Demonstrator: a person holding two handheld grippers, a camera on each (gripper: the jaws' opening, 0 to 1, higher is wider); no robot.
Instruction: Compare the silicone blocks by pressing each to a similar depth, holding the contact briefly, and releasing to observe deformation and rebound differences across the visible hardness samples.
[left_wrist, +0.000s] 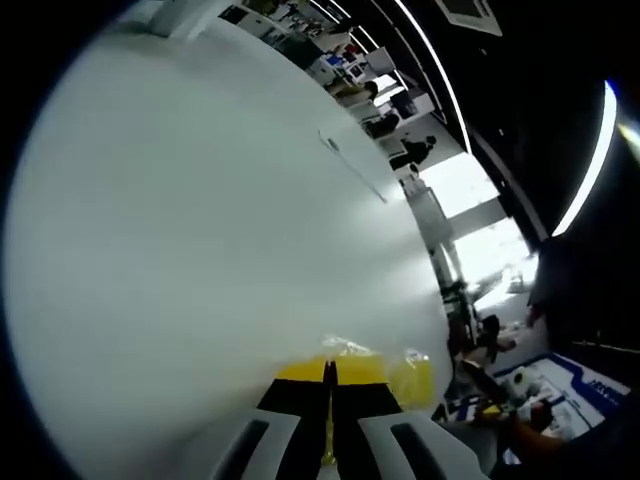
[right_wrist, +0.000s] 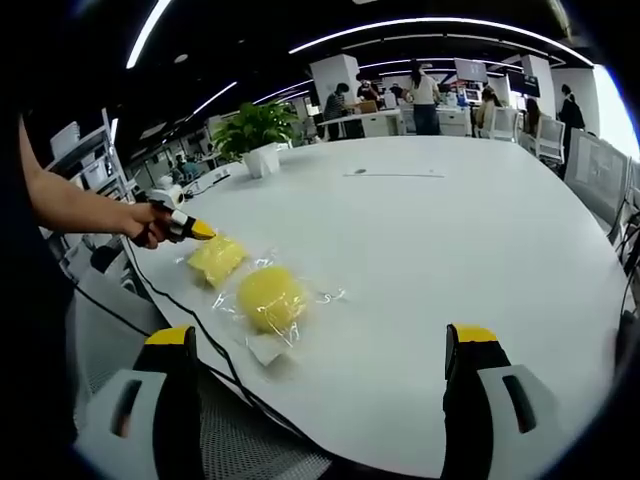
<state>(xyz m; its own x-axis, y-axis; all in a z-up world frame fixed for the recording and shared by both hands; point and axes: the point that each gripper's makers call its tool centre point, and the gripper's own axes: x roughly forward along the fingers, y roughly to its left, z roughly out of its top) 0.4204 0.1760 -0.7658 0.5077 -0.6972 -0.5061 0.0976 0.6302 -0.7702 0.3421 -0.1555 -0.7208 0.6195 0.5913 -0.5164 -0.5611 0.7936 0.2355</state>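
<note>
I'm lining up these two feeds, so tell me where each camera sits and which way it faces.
Left gripper view: rides the left tongs, shut, low over the white table, on a bagged yellow block.
Right gripper view: rides the open right tongs, facing across the table's edge; a hand holds the left tongs.
Shared: table, left tongs, that block.

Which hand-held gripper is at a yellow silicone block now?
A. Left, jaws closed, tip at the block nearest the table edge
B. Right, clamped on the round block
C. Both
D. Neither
A: the left hand-held gripper meets the yellow block with jaws together; the right hand-held gripper is open, off the round block.
</note>
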